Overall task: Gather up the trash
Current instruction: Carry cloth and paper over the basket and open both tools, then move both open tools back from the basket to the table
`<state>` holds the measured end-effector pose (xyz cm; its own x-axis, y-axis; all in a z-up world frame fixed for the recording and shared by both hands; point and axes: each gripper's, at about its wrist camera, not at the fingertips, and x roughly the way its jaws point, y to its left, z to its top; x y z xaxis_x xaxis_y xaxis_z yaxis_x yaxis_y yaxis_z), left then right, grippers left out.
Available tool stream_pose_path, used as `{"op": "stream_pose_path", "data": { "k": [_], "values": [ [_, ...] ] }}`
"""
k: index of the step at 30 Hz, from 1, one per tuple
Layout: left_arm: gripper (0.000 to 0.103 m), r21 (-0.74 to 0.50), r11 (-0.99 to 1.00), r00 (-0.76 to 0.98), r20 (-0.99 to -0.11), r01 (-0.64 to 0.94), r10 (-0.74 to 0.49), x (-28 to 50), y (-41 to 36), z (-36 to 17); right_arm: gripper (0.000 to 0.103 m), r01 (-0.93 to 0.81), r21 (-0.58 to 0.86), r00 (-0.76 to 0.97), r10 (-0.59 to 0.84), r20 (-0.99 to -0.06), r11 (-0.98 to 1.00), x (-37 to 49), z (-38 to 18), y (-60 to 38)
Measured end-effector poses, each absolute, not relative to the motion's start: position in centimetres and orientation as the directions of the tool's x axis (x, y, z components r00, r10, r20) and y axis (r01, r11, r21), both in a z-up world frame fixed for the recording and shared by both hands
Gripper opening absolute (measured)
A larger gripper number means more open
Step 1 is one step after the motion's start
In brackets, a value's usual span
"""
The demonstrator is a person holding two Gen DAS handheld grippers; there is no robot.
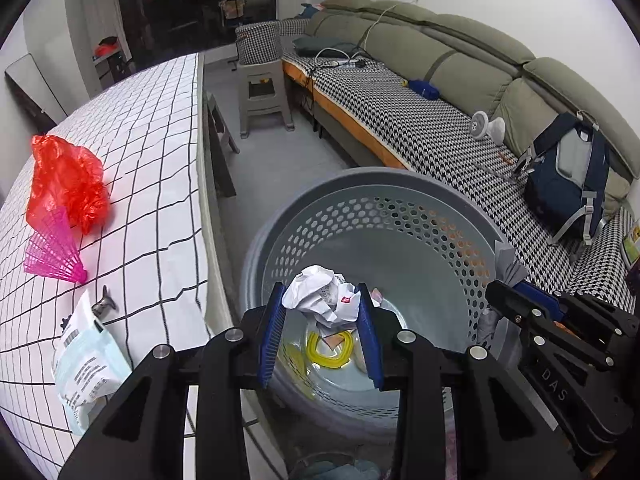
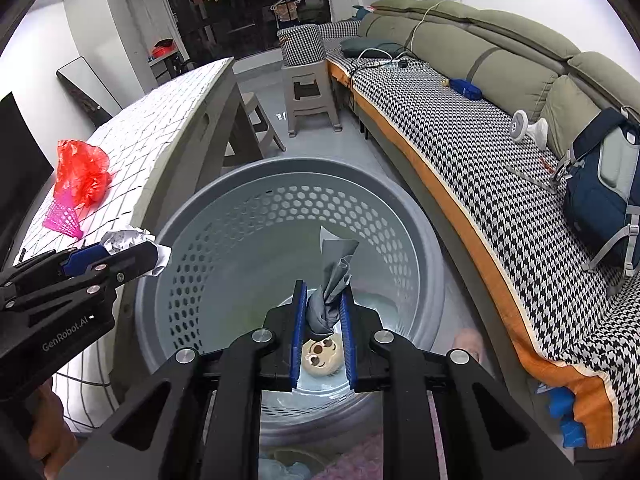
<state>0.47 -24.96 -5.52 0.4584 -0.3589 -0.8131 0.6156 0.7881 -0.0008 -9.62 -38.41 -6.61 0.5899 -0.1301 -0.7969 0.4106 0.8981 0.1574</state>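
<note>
Both grippers hang over the mouth of the grey perforated basket (image 1: 384,216), and that is the relation the drop turns on: each load sits directly above the open bin, not beside it. The left gripper (image 1: 322,322) is clamped narrowly on a crumpled white paper ball (image 1: 324,298), which bulges out above its blue pads over the near-left part of the rim. The right gripper (image 2: 323,320) is pinched fully down on a twisted grey wrapper (image 2: 330,284) whose long axis stands upright out of the jaws, closer to the basket's middle. Judging by this, releasing is all that remains for both, and the right load has the cleaner fall. A red plastic bag (image 1: 66,180) lies well apart on the checked table (image 1: 160,140)
</note>
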Motion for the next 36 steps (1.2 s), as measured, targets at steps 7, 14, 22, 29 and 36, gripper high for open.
{"op": "stream_pose_path", "data": {
  "k": [7,14,22,29,36],
  "values": [
    [0.037,-0.010,0.787,0.431,-0.833,0.617,-0.348,1.1,-25.6,-6.4,0.016,0.396,0.185,0.599,-0.100,-0.795,0.899,-8.9,-6.9,-39.1],
    [0.055,0.006,0.791,0.451,-0.824,0.612,-0.343,0.9,-25.3,-6.1,0.065,0.395,0.199,0.637,-0.111,-0.763,0.897,-9.1,-6.0,-39.5],
    [0.067,0.014,0.806,0.472,-0.816,0.592,-0.333,0.8,-24.7,-5.9,0.065,0.421,0.202,0.632,-0.126,-0.765,0.884,-9.7,-6.1,-39.8],
    [0.081,0.014,0.822,0.484,-0.814,0.570,-0.322,0.9,-24.1,-5.9,0.072,0.441,0.196,0.629,-0.145,-0.764,0.876,-10.3,-6.2,-39.7],
    [0.092,0.007,0.833,0.508,-0.795,0.553,-0.330,0.6,-23.0,-5.2,0.077,0.447,0.192,0.629,-0.154,-0.762,0.874,-10.6,-6.3,-39.3]
  ]
}}
